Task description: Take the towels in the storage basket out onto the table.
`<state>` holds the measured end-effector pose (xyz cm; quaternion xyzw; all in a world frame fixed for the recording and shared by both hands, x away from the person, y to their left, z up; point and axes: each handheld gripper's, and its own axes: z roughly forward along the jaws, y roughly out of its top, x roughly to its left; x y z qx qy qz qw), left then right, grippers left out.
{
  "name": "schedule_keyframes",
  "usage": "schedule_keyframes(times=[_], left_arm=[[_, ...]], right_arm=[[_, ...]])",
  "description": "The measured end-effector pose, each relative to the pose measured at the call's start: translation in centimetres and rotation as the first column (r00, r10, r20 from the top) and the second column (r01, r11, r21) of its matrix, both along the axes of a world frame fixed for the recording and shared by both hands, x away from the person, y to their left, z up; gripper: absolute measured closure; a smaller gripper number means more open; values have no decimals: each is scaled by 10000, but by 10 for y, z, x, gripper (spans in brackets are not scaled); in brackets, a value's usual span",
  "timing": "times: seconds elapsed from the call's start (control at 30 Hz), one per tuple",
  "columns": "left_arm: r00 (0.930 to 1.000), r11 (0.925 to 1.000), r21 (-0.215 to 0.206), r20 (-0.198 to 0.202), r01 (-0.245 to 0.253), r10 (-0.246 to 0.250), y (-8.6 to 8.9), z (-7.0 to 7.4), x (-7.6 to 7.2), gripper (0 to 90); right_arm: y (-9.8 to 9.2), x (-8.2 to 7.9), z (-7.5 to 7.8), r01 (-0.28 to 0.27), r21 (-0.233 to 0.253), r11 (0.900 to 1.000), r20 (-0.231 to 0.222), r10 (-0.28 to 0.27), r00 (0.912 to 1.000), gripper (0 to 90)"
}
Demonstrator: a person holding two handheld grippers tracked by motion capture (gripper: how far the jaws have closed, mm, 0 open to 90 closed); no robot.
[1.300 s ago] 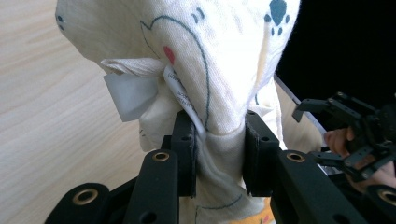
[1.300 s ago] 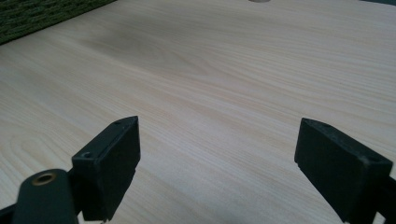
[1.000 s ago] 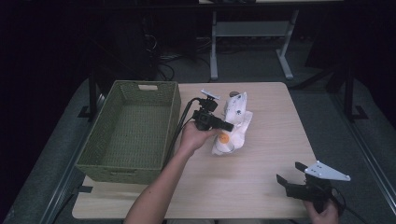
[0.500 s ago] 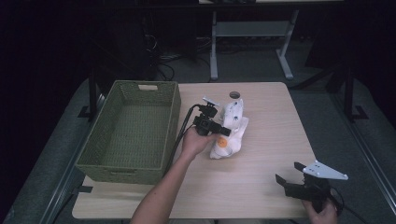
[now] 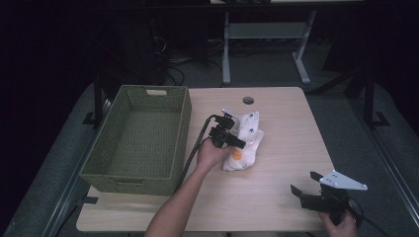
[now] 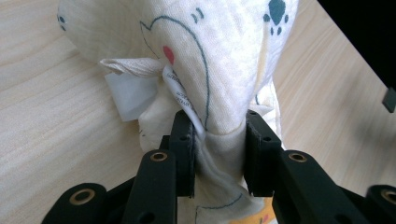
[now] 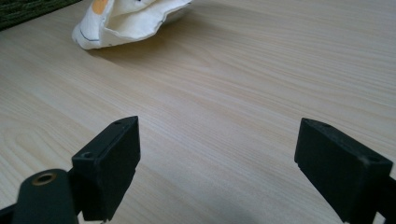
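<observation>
Cloth (image 5: 244, 143) on pale wooden table (image 5: 281, 123), dark room

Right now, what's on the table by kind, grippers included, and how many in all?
Woven green basket: 1
Printed white cloth: 1, pinched in the left gripper
Grippers: 2, the left one and the right gripper, open over bare wood at the table's near right
Total: 4

Dark lab: table (image 5: 276, 192), cables (image 5: 173, 61)
</observation>
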<state>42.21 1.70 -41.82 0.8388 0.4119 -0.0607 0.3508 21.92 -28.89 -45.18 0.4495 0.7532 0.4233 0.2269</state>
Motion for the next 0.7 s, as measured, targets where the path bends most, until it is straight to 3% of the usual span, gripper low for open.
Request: schedule_keyframes(times=[0.43,0.7], left_arm=[[10000,9995,320,-8,-19,19,-10,-9,3,673],[10000,9988,479,66,44,-47,-17,-15,3,610]], right_arm=[[0,0,0,-48,47,10000,-14,48,10000,139],[0,0,0,-32,44,10000,-4,32,10000,139]])
